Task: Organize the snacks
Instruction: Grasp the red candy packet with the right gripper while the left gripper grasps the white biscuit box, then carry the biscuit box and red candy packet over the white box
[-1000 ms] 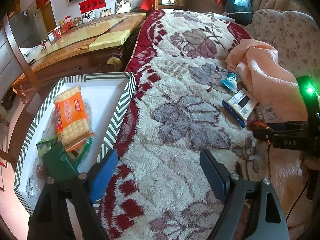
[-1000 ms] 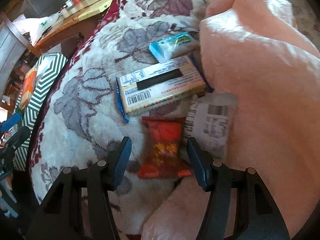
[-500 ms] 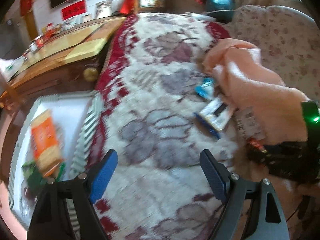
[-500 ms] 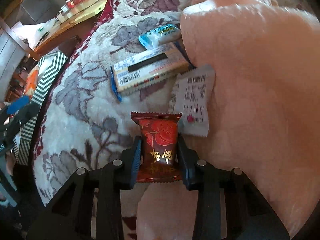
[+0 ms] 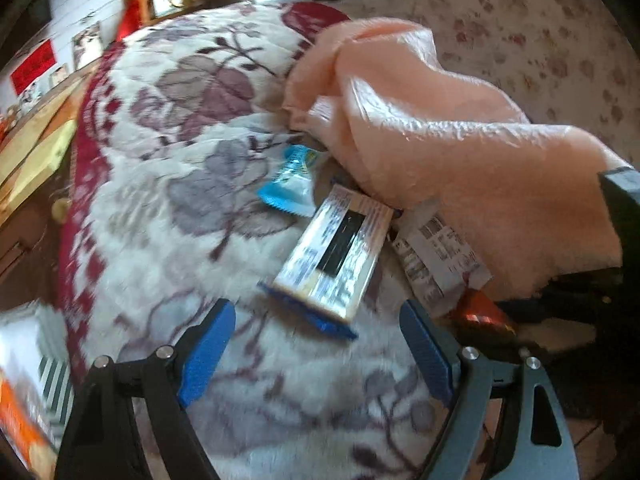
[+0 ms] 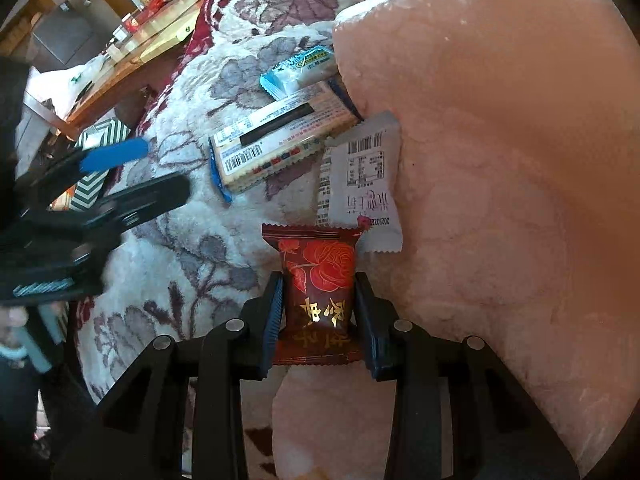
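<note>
My right gripper (image 6: 319, 308) is shut on a dark red snack packet (image 6: 318, 280) printed with a rose and gold characters; the packet (image 5: 478, 316) also peeks out in the left wrist view. On the floral blanket (image 6: 188, 248) lie a long cracker pack (image 6: 280, 142) with a blue edge, a light blue wrapped snack (image 6: 300, 70) and a white sachet (image 6: 362, 182) with a barcode. My left gripper (image 5: 320, 354) stands open just short of the cracker pack (image 5: 336, 260), nothing between its fingers. It shows at the left (image 6: 132, 172) in the right wrist view.
A peach blanket (image 5: 440, 140) is heaped at the right over the snacks' far edge. The striped-rim white box (image 5: 48, 368) holding an orange snack pack sits at the lower left, off the sofa edge. A wooden table (image 6: 136, 52) stands beyond.
My right gripper closed on the red packet and lifted it slightly. My left gripper swung right from the striped box across the blanket toward the cracker pack, still open.
</note>
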A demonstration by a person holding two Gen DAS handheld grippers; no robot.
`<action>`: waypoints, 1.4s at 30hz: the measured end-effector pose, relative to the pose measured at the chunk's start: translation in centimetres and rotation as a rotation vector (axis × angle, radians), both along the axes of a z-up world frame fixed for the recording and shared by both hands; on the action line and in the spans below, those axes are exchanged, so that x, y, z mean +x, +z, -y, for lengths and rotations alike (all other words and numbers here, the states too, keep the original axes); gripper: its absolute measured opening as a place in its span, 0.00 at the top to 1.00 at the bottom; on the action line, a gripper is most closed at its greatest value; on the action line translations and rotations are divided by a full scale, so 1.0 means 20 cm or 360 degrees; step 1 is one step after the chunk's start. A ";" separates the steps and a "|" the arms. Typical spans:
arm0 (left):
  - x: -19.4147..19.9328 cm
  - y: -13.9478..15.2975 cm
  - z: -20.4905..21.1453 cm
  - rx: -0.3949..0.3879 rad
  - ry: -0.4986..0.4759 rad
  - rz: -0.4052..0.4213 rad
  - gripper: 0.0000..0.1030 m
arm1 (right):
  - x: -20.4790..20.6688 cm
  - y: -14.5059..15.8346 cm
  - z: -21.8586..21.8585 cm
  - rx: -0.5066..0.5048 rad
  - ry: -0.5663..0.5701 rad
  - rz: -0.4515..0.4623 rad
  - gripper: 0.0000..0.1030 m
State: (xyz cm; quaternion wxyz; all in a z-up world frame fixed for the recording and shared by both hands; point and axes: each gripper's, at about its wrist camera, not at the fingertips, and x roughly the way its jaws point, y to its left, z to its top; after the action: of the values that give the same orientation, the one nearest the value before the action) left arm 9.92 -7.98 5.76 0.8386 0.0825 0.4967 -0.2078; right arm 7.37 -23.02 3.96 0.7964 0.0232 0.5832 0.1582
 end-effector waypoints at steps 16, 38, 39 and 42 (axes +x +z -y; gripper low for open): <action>0.21 -0.16 0.17 0.0104 -0.0091 -0.0120 0.35 | 0.00 0.00 -0.01 0.0013 0.0023 -0.0016 0.68; -0.26 -0.02 -0.34 -0.0049 0.0411 -0.0056 0.43 | -0.07 0.08 -0.19 0.0051 0.0156 0.0061 0.68; -0.28 -0.02 -0.37 -0.0049 0.0434 -0.0050 0.43 | -0.08 0.08 -0.20 0.0051 0.0163 0.0059 0.68; -0.35 0.00 -0.44 -0.0051 0.0488 -0.0026 0.43 | -0.10 0.07 -0.25 0.0097 0.0191 0.0042 0.68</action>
State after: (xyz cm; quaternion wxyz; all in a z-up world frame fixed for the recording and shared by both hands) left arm 2.84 0.88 5.84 0.8577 -0.0094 0.5069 -0.0858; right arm 5.36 -18.09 5.43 0.7921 0.0103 0.5678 0.2238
